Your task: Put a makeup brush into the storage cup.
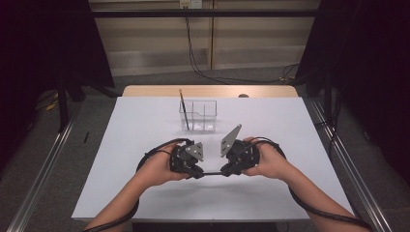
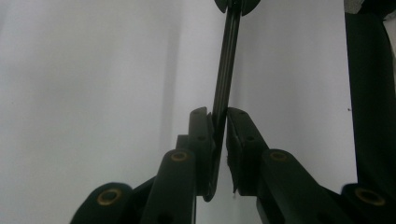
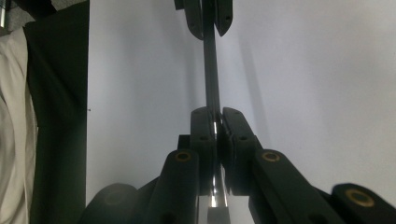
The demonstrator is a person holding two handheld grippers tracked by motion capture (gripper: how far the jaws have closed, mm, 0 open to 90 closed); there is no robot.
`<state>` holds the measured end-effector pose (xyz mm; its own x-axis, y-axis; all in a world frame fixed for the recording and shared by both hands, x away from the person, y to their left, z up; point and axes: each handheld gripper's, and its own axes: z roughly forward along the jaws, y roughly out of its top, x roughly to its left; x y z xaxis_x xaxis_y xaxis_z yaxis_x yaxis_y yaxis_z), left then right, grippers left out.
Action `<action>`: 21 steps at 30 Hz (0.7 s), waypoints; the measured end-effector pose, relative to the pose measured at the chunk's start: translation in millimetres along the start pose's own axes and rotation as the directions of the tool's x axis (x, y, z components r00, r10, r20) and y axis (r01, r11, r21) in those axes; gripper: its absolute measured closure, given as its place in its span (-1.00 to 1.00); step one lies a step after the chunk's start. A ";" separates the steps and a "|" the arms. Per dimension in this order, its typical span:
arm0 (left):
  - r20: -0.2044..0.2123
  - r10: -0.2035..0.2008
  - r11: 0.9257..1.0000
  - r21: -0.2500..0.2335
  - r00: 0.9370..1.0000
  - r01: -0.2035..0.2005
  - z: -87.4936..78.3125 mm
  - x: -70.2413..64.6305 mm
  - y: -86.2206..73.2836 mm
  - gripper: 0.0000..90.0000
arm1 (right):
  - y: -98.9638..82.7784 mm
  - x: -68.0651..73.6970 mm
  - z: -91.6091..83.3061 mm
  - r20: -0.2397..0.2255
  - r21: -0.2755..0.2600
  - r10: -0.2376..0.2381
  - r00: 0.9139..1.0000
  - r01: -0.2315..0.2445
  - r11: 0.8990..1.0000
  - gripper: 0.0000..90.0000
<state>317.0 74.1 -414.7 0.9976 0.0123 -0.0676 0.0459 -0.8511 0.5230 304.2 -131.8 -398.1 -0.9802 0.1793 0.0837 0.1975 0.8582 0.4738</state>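
Two grippers face each other over the white table (image 1: 145,193), on your side of the clear organizer (image 1: 198,116), and between them runs a thin dark rod (image 1: 212,173), level and just above the tabletop. Your left gripper (image 1: 197,173) has its jaws clamped on one end of the rod; in the left gripper view the rod (image 2: 225,93) passes between the two black pads and runs on to the other gripper's jaws at the top edge. Your right gripper (image 1: 225,172) is likewise clenched on the opposite end; in the right gripper view the rod (image 3: 211,79) rises straight from between the closed pads, with a bright metal section (image 3: 217,196) showing low down between the jaw arms. Both of your hands sit close together in front of the organizer, the left hand (image 1: 157,169) a little to its left, the right hand (image 1: 270,164) a little to its right.

The organizer itself stands near the far edge of the table, divided into compartments. One slim brush-like stick (image 1: 184,108) leans in its left compartment, its tip poking above the rim. Each gripper carries a grey three-cornered plate on top, tilted toward the organizer.
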 end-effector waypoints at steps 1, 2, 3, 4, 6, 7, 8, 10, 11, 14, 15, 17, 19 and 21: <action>-0.011 0.006 1.000 0.002 1.000 -0.006 1.0 -0.2 -0.2 0.80 | -0.2 -0.8 -0.6 -0.002 -0.006 -0.004 1.000 0.004 1.000 0.89; -0.001 -0.001 1.000 0.005 1.000 0.001 1.6 -0.6 -0.4 0.80 | -0.3 -1.0 -0.9 -0.006 -0.011 -0.002 1.000 0.002 1.000 0.89; 0.005 -0.001 1.000 0.011 1.000 0.001 2.3 -0.7 -0.6 0.80 | -0.2 -0.7 -1.6 -0.009 -0.010 0.002 1.000 -0.002 1.000 0.89; 0.005 -0.004 1.000 0.004 1.000 0.004 3.7 -1.3 -1.2 0.81 | -0.1 -0.9 -1.7 -0.011 -0.021 0.000 1.000 0.000 1.000 0.89; 0.013 0.004 1.000 0.004 1.000 -0.004 5.4 -1.7 -1.6 0.83 | 0.2 -0.7 -2.7 -0.015 -0.023 -0.002 1.000 0.002 1.000 0.89; 0.028 0.001 1.000 0.007 1.000 -0.001 6.1 -2.2 -1.8 0.85 | 0.4 -1.1 -3.2 -0.016 -0.027 -0.004 1.000 0.004 1.000 0.88; 0.025 0.013 1.000 0.013 1.000 -0.013 6.9 -2.6 -1.5 0.87 | 0.4 -1.7 -4.1 -0.017 -0.029 -0.004 1.000 0.003 1.000 0.88; 0.037 0.001 1.000 0.027 0.999 -0.002 6.8 -3.6 -0.6 0.88 | 0.3 -3.2 -5.1 -0.019 -0.046 -0.007 1.000 0.006 0.999 0.87; 0.038 -0.012 1.000 0.023 0.999 0.011 7.2 -4.5 -0.8 0.88 | 0.0 -3.6 -5.7 -0.023 -0.054 0.000 1.000 -0.001 0.999 0.86; 0.056 -0.020 0.999 0.027 0.998 0.019 6.9 -4.8 -2.3 0.88 | -2.0 -4.4 -5.7 -0.016 -0.083 0.013 1.000 -0.015 0.996 0.60; 0.052 -0.021 0.999 0.027 0.998 0.019 7.1 -5.2 -2.9 0.88 | -3.3 -5.8 -5.8 -0.014 -0.099 0.021 1.000 -0.023 0.995 0.54; 0.039 -0.032 0.999 0.024 0.999 0.031 7.3 -6.4 -4.3 0.88 | -6.3 -8.0 -6.8 -0.011 -0.127 0.049 0.999 -0.050 0.991 0.38; 0.055 -0.035 0.999 0.021 0.998 0.034 5.6 -4.4 -5.6 0.88 | -9.4 -10.1 -8.1 -0.018 -0.165 0.068 0.998 -0.070 0.984 0.23; 0.060 -0.053 0.999 0.004 0.997 0.053 5.0 -3.5 -7.2 0.88 | -12.9 -10.5 -9.8 -0.017 -0.212 0.065 0.998 -0.067 0.975 0.05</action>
<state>313.0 77.5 -422.5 0.9890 0.0257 -0.1456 0.0980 -0.8511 0.5157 311.9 -149.5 -396.6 -0.9654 0.2263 0.1294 0.2554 0.7226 0.6423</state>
